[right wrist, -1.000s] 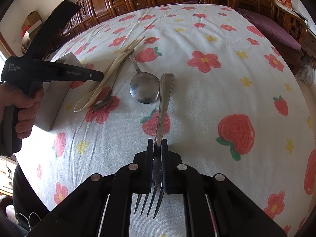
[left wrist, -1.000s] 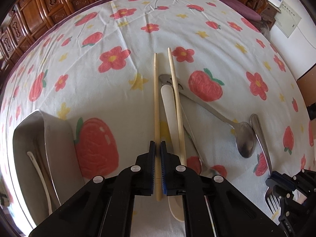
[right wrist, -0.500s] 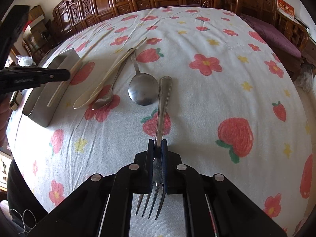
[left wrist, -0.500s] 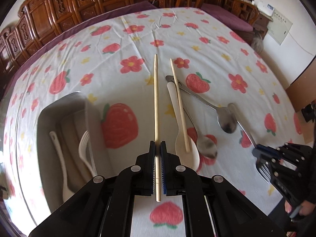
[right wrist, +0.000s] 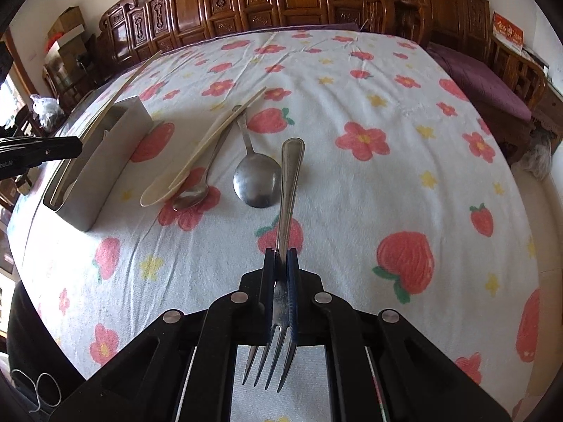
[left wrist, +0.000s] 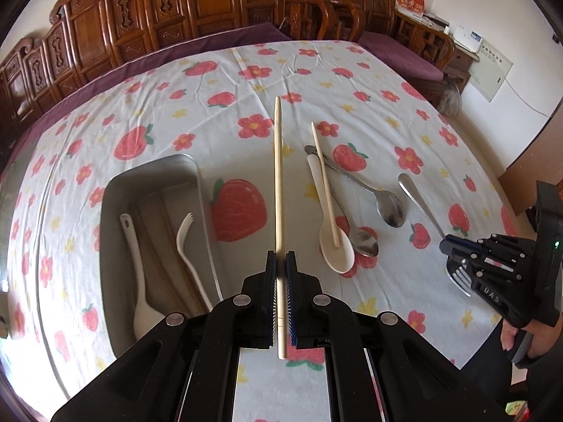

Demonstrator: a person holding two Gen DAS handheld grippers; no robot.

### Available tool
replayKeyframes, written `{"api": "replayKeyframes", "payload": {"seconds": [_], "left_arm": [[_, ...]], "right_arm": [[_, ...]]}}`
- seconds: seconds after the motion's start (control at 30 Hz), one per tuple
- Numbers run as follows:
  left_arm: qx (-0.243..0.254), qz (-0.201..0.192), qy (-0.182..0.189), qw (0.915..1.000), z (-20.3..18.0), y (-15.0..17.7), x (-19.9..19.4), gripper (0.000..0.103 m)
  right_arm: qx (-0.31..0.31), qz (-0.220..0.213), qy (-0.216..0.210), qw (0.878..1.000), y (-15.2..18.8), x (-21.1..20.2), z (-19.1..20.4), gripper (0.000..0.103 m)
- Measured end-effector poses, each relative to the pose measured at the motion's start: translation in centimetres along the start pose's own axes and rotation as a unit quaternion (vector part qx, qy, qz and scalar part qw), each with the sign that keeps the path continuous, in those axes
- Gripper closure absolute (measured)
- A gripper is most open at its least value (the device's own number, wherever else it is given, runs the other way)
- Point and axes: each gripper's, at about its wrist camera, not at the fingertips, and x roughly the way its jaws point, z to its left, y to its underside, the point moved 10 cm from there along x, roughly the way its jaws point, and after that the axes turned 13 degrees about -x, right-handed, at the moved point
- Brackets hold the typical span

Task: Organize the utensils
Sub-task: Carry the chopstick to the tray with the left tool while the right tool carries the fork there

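Observation:
My left gripper (left wrist: 280,263) is shut on a wooden chopstick (left wrist: 278,176) and holds it above the cloth, just right of the metal tray (left wrist: 116,190). The tray holds a white spoon (left wrist: 135,270) and a white fork (left wrist: 188,249). My right gripper (right wrist: 280,258) is shut on a metal fork (right wrist: 288,190), tines toward the camera; it also shows in the left wrist view (left wrist: 454,246). A second chopstick (left wrist: 325,183) lies on a cream spoon (left wrist: 330,225). Two metal spoons (left wrist: 383,200) (left wrist: 364,242) lie beside it.
The table carries a white cloth with strawberries and flowers (right wrist: 387,105). Carved wooden chairs (left wrist: 176,17) ring the far side. The tray also shows at the left in the right wrist view (right wrist: 102,165). A person's hand (left wrist: 510,337) holds the right gripper.
My left gripper has lifted the chopstick off the table and moved up and back, bringing the tray into view. My right gripper has raised the fork slightly.

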Motion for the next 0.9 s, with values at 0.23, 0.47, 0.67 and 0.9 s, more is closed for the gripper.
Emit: {"api": "replayKeyframes", "payload": {"seconds": [0.23, 0.47, 0.67, 0.9], "left_arm": [[-0.013, -0.018, 0.006, 0.9997, 2.3, 0.0, -1.8, 0.099], [-0.032, -0.037, 0.003, 0.9988, 5.6, 0.2, -3.6, 0.099], [-0.048, -0.044, -0.002, 0.9979, 8.5, 0.6, -3.9, 0.099], [-0.071, -0.039, 0.002, 0.9967, 10.8, 1.2, -3.2, 0.099]], "right_arm": [[-0.014, -0.016, -0.001, 1.0, -2.2, -2.4, 1.8, 0.095], [-0.034, -0.043, -0.005, 0.999, -5.8, -5.1, 5.0, 0.095], [-0.074, -0.045, -0.01, 0.996, -8.5, -5.5, 8.6, 0.095], [-0.103, -0.046, -0.023, 0.993, -11.1, -5.2, 12.3, 0.095]]}}
